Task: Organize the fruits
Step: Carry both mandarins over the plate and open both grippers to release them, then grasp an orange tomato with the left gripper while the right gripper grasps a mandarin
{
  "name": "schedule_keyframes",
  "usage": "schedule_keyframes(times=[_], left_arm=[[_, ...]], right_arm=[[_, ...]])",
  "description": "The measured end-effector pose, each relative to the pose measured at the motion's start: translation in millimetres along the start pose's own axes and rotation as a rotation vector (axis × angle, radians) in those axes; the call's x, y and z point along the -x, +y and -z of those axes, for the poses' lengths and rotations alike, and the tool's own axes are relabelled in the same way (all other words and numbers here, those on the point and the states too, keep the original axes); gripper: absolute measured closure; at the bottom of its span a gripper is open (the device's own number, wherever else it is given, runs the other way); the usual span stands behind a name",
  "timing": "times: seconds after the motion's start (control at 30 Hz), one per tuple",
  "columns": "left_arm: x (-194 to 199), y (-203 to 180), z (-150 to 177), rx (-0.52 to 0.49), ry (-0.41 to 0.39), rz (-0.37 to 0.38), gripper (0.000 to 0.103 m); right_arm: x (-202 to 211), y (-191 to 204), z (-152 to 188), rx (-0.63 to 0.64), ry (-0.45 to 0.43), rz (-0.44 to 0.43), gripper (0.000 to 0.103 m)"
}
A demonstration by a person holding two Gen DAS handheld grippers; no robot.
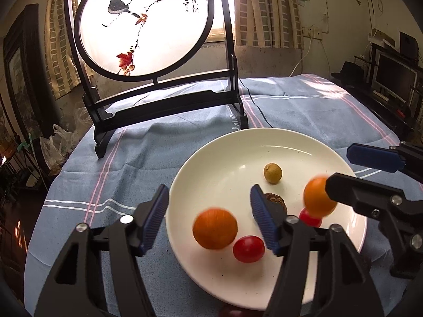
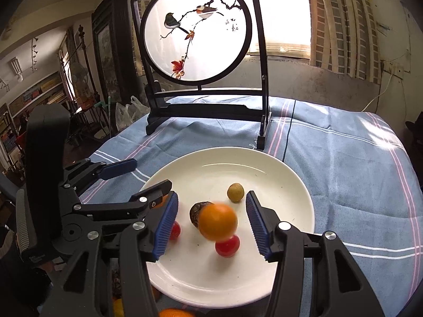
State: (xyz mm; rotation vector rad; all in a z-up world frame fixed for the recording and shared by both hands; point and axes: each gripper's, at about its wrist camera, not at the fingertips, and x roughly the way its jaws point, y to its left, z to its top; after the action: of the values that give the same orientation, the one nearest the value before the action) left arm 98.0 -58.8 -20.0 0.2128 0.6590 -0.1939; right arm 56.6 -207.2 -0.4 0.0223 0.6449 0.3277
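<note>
A white plate [image 1: 211, 277] lies on the blue cloth. In the left wrist view my left gripper [image 1: 210, 219] is open over the plate's left side, with a blurred orange [image 1: 215, 228] between its fingers, touching neither pad. A red cherry tomato [image 1: 248, 248], a tan longan [image 1: 272, 173] and a brown fruit [image 1: 277, 202] lie on the plate. In the right wrist view my right gripper [image 2: 211, 229] is open, with a second blurred orange [image 2: 218, 221] loose between its fingers above a tomato [image 2: 227, 245]. It also shows in the left wrist view [image 1: 318, 196].
A dark wooden stand with a round bird painting [image 1: 144, 23] stands at the back of the table. A black cable [image 1: 257, 108] runs over the cloth behind the plate. More oranges [image 2: 171, 312] lie near the front edge, below the plate [image 2: 264, 277].
</note>
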Motion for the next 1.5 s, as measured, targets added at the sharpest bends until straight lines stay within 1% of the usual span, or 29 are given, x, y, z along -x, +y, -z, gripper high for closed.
schedule_keyframes(times=[0.1,0.37,0.5,0.57,0.63,0.7,0.77,0.9,0.97,1.1,1.2,1.27,1.3,1.37,1.43,1.5], left_arm=[[3,0,-1,0.003,-0.007,0.006,0.037],[3,-1,-1,-0.005,-0.008,0.011,0.036],[12,-1,-2,-0.01,-0.019,0.013,0.036],[24,2,-3,-0.009,-0.041,0.02,0.036],[44,10,-2,0.003,-0.081,0.03,0.036],[63,20,2,0.025,-0.106,0.055,0.03],[81,28,12,0.032,-0.112,0.075,0.028],[107,37,44,0.001,-0.086,0.086,0.027],[115,36,65,-0.018,-0.047,0.112,0.026],[126,29,108,-0.106,0.023,0.145,0.026],[128,23,131,-0.152,0.077,0.183,0.026],[125,17,142,-0.18,0.106,0.189,0.026],[123,13,146,-0.193,0.12,0.192,0.026],[118,7,152,-0.208,0.143,0.204,0.026],[110,3,154,-0.214,0.164,0.218,0.026],[102,-1,153,-0.222,0.174,0.222,0.026]], right_arm=[[3,-1,-1,-0.008,-0.013,-0.005,0.048],[4,5,-1,0.014,-0.01,-0.015,0.048],[13,12,-2,0.027,-0.022,-0.024,0.047],[24,15,0,0.031,-0.039,-0.028,0.047],[36,17,6,0.031,-0.042,-0.047,0.047],[47,22,19,0.063,-0.017,-0.045,0.047],[57,29,36,0.111,0.025,-0.028,0.047],[72,38,75,0.182,0.118,-0.015,0.047],[75,40,94,0.192,0.165,-0.017,0.047],[70,45,121,0.205,0.241,-0.023,0.047],[59,48,129,0.206,0.277,-0.023,0.047],[51,49,133,0.208,0.302,-0.023,0.047],[47,50,135,0.213,0.319,-0.026,0.05],[45,52,138,0.251,0.317,0.023,0.062],[48,48,136,0.221,0.326,-0.008,0.062],[51,44,137,0.223,0.319,0.002,0.062]])
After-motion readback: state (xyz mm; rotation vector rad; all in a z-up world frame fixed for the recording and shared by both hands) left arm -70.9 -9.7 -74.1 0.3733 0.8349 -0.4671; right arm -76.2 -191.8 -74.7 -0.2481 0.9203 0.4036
